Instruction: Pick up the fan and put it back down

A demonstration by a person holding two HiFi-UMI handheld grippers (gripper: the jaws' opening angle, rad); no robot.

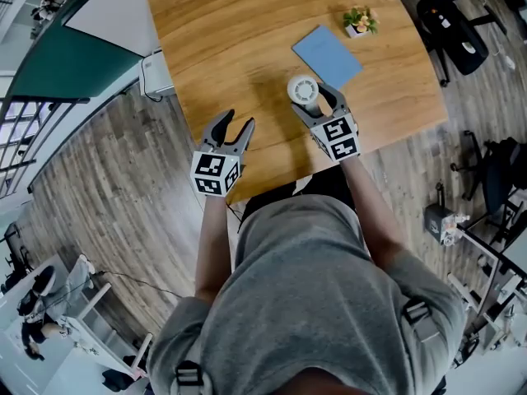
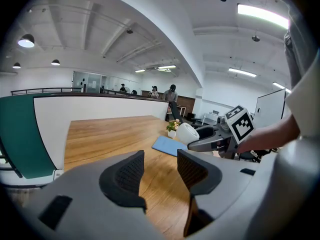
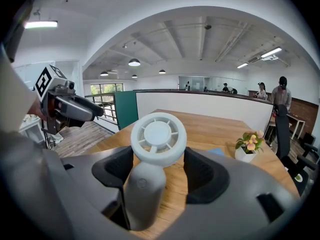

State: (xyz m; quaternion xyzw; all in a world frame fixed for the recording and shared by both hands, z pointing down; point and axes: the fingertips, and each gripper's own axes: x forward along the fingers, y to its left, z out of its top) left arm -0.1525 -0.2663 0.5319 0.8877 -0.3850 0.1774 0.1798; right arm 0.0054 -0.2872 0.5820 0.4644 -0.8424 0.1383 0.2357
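Fan (image 3: 158,138) sits between the jaws of the right gripper (image 3: 159,170). Both pads pinch its round head, which faces back toward the gripper, and the handle runs back into the throat. Whether it touches the table (image 1: 230,39) below I cannot tell. Just beyond the jaws lies a blue sheet (image 1: 327,56). Farther out and to the right stands a plant (image 1: 360,20). Off to the left, well apart, the left gripper (image 1: 236,127) hovers over the table's near edge, jaws spread with nothing between them.
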